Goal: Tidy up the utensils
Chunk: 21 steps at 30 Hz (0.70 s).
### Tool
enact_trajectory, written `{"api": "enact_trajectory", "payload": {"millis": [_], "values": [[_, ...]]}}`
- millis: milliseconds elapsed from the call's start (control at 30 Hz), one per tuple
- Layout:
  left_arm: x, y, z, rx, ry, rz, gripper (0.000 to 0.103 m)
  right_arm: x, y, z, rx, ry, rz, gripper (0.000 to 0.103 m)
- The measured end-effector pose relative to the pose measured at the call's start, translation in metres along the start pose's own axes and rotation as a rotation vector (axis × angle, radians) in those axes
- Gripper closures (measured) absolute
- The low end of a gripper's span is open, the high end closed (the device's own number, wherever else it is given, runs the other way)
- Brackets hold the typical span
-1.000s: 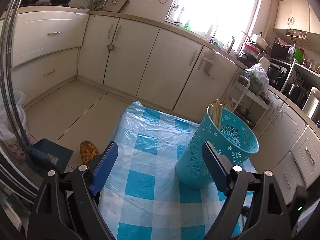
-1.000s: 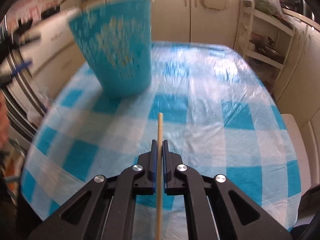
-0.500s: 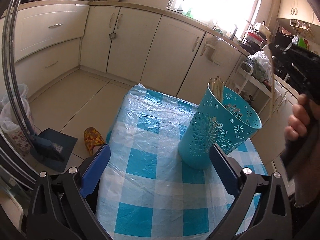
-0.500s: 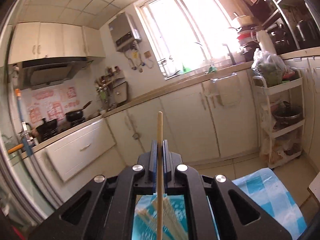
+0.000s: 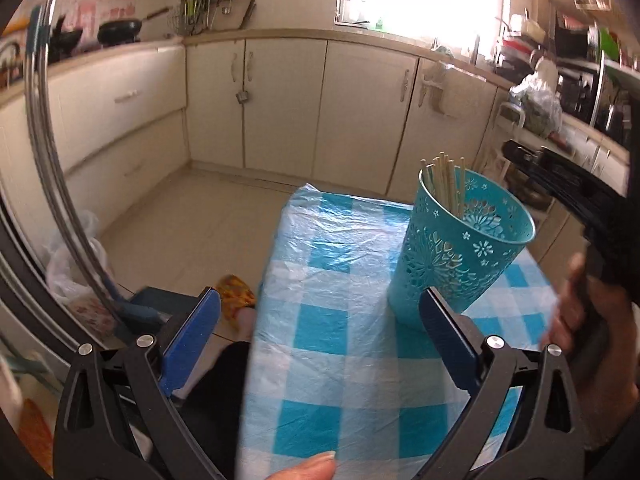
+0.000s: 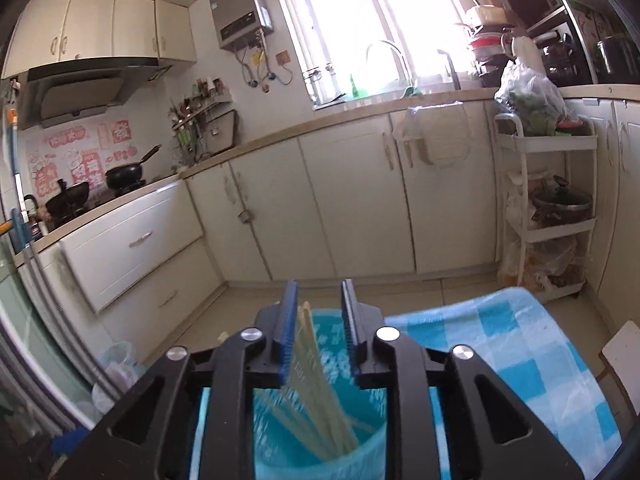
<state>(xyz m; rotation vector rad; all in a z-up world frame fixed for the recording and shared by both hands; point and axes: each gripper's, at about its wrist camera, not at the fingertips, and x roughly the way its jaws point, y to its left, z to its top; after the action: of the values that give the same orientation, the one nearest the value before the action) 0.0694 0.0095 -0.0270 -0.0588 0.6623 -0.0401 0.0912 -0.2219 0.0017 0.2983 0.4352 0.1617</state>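
Taking the teal holder [image 6: 320,420] as our landmark, we find the right gripper [image 6: 318,312] directly above its mouth, pointing down into it. The chopsticks [image 6: 316,384] stand in the holder, long axes steeply upright and leaning; their tips rise between the opening fingers, close beside the left finger [image 6: 289,320], and we judge that nothing is gripped. The right hand is the nearer. The left gripper [image 5: 320,320] sits low, beside the holder's base, its fingers spread wide and empty. The holder stands on the checked counter [image 5: 340,360]
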Motion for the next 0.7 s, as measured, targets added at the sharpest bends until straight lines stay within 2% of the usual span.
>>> {"api": "enact_trajectory", "payload": {"millis": [33, 67, 133, 233, 333, 467, 700], "values": [[-0.005, -0.002, 0.001, 0.017, 0.001, 0.019, 0.007, -0.016, 0.002, -0.005, 0.009, 0.018, 0.015, 0.059], [-0.013, -0.004, 0.003, 0.031, 0.0, 0.031, 0.007, -0.033, 0.004, -0.009, 0.014, 0.035, 0.018, 0.053], [-0.03, -0.006, 0.004, 0.044, -0.012, 0.042, 0.007, -0.064, 0.01, -0.018, 0.01, 0.068, -0.002, 0.03], [-0.064, -0.01, 0.003, 0.057, -0.024, 0.028, 0.007, -0.108, 0.015, -0.029, 0.002, 0.133, -0.044, 0.01], [-0.098, -0.013, 0.002, 0.072, -0.025, 0.014, 0.007, -0.148, 0.018, -0.038, 0.015, 0.191, -0.097, 0.007], [-0.143, -0.015, -0.004, 0.093, -0.011, -0.019, 0.007, -0.194, 0.028, -0.042, 0.038, 0.22, -0.133, 0.007], [-0.22, -0.008, -0.032, 0.08, -0.027, -0.024, 0.007, -0.27, 0.065, -0.051, 0.014, 0.148, -0.152, 0.007]]}}
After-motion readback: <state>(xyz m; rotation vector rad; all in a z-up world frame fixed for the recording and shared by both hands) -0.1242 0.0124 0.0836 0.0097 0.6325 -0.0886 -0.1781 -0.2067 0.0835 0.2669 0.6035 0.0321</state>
